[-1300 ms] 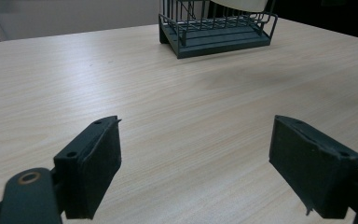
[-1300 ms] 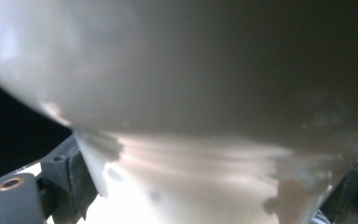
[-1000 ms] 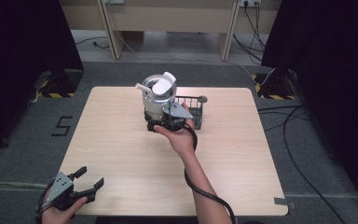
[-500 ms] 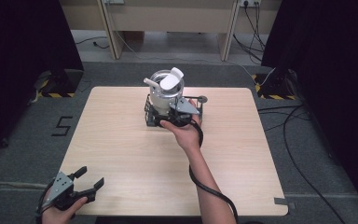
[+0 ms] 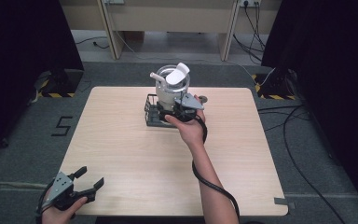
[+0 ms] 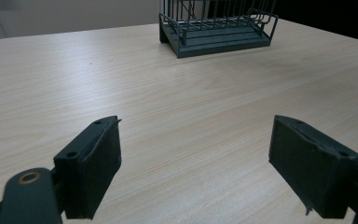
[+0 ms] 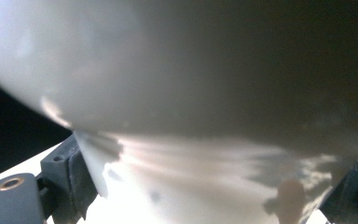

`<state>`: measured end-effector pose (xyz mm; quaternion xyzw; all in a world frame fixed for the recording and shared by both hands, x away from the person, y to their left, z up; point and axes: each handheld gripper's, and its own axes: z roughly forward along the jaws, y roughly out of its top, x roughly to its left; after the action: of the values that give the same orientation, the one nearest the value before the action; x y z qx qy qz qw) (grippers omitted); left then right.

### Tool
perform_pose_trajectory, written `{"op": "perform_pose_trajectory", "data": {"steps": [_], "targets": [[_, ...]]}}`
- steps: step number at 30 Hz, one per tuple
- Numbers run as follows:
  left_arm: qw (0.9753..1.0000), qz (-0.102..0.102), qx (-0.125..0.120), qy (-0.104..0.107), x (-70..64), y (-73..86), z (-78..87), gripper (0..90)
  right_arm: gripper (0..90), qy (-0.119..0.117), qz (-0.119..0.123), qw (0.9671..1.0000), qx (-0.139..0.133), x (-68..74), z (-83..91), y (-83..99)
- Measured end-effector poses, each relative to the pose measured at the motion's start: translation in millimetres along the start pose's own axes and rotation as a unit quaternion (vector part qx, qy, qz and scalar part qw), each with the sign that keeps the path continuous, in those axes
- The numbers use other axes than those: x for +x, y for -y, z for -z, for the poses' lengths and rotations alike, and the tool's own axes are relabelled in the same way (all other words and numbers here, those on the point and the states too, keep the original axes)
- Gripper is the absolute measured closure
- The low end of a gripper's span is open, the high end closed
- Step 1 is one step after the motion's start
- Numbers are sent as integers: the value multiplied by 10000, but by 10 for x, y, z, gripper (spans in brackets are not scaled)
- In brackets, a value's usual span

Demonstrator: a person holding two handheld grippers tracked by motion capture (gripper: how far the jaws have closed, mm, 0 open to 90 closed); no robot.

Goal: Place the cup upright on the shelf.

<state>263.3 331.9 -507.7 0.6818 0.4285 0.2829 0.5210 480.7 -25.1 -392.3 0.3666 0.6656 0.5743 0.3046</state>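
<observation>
Held above the wire rack (image 5: 154, 114) at the table's (image 5: 121, 149) far middle: a round white pot (image 5: 169, 88), upright, smooth, probably ceramic, spout pointing left, right gripper (image 5: 179, 109) clamped on its base. Left gripper (image 5: 86, 183) spread wide, near-left corner.

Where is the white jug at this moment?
In the high view the white jug sits at the table's far middle, over the dark wire rack, with the right gripper clamped on its lower body; the right gripper view shows it close up.

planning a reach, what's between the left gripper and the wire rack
Only bare table between the left gripper and the wire rack, per the left gripper view.
</observation>
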Motion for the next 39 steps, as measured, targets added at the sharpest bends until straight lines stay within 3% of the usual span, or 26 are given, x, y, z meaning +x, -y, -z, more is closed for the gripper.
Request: {"op": "perform_pose_trajectory", "data": {"steps": [20,39], "targets": [[10000,23,-6,2,5,1,2,161,117,200,-18,9998,38,-160,-97,-94],[10000,53,-21,-10,13,5,3,160,116,530,-44,9985,120,-369,-288,-153]]}}
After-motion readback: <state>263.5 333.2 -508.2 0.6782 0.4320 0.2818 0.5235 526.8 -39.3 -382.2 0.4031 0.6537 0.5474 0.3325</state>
